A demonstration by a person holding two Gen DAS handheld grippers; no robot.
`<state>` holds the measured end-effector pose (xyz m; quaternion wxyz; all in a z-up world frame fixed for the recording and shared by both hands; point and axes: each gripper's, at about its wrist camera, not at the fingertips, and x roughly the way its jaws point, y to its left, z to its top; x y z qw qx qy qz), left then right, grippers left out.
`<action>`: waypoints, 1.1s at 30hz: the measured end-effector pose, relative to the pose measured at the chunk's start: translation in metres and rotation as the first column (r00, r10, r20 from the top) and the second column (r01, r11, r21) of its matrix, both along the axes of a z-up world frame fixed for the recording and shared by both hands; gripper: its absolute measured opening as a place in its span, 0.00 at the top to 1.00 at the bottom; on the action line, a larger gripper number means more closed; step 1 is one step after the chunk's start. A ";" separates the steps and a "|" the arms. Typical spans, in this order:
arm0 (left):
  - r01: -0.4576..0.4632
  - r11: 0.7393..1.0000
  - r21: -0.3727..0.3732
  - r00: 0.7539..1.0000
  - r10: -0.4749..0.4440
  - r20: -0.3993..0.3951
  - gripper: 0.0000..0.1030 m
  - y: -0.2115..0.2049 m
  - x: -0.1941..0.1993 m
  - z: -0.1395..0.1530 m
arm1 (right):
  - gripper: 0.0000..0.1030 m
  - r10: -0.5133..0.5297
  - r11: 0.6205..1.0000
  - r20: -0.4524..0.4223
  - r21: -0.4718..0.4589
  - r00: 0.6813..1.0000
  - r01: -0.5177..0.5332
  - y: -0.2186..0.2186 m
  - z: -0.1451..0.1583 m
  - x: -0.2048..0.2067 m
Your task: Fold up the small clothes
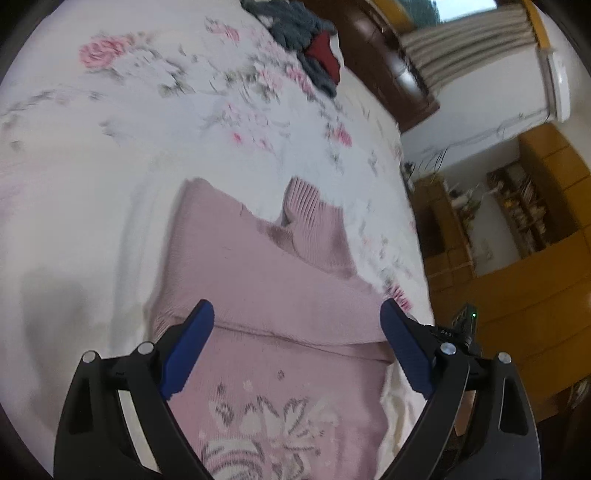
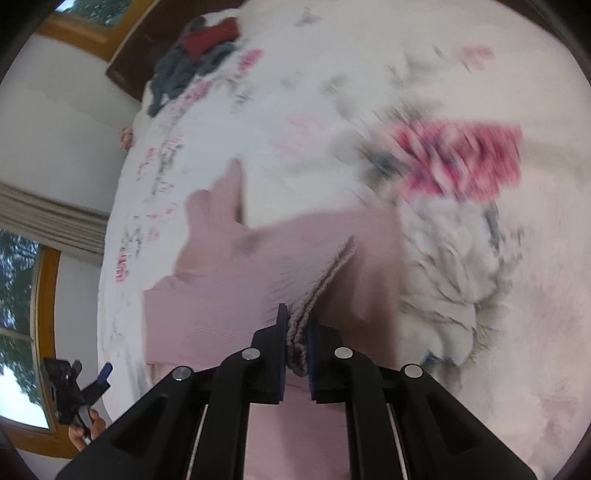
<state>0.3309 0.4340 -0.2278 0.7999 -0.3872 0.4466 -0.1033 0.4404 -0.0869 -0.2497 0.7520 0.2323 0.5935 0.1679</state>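
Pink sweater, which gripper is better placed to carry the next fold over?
Probably the right. The right gripper is already shut on a ribbed edge of the pink sweater, while the left gripper hangs open above it, holding nothing. The left would first have to grip.

sweater [image 1: 266,280]: showing dusty pink ribbed knit, with a white and grey flower motif
bedsheet [image 1: 110,166]: showing white with pink and grey flowers (blurred)
heap of clothes [image 1: 295,33]: showing slate blue around red
gripper pads [image 1: 188,347]: showing dark blue
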 end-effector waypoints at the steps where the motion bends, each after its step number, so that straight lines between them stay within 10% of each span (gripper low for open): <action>1: 0.016 1.000 0.008 1.000 -0.016 -0.016 0.12 -0.005 0.010 -0.008 | 0.92 -0.007 1.000 -0.013 0.013 1.000 0.007 -0.006 -0.011 -0.002; 7: 0.060 0.998 0.029 0.993 -0.056 -0.099 0.12 -0.016 0.049 -0.056 | 0.91 -0.005 0.994 -0.062 0.110 0.998 0.012 -0.031 -0.058 -0.011; 13: 0.013 1.000 -0.007 0.984 -0.014 -0.178 0.12 0.008 0.064 -0.095 | 0.87 -0.119 0.971 0.021 0.210 0.993 0.112 -0.067 -0.023 -0.010; 22: -0.011 0.999 -0.039 0.987 0.005 -0.158 0.14 0.015 0.058 -0.087 | 0.99 0.000 0.985 -0.051 0.174 0.999 0.009 -0.033 -0.065 0.006; 26: 0.043 0.996 -0.077 0.998 -0.047 -0.051 0.13 0.013 0.048 -0.065 | 0.84 0.017 0.950 0.002 0.311 1.000 -0.017 -0.038 -0.043 -0.010; 30: 0.056 0.998 -0.022 0.982 -0.059 -0.181 0.15 0.017 0.052 -0.100 | 1.00 0.120 0.975 -0.050 0.196 0.992 -0.108 -0.027 -0.062 -0.017; 33: 0.064 0.998 -0.020 0.985 -0.066 -0.162 0.17 0.020 0.065 -0.088 | 0.89 0.127 0.981 -0.044 0.154 0.991 -0.119 -0.025 -0.048 -0.006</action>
